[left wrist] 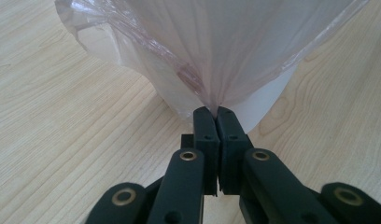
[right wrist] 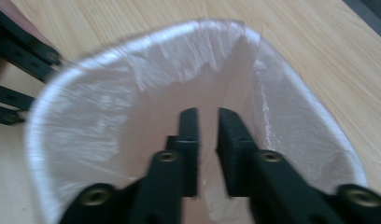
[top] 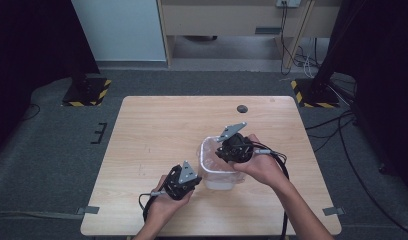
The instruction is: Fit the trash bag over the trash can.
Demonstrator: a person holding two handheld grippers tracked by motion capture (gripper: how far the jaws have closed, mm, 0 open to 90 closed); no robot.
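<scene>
On the table point(top: 157, 125) we find the far half and the whole left side bare wood, so a hand could pass there freely; a small dark mark point(top: 242, 108) near the far edge lies flat and blocks nothing. The one obstacle is the white bin point(top: 218, 177) with its clear plastic liner point(left wrist: 216, 42), standing right of centre toward the near edge. The left gripper point(top: 188, 177) sits just beside the bin's near left side and closes that approach. The right gripper point(right wrist: 208, 116) hangs over the bin's mouth, its jaws a narrow slot apart. We see bare wood to the right of the bin.
</scene>
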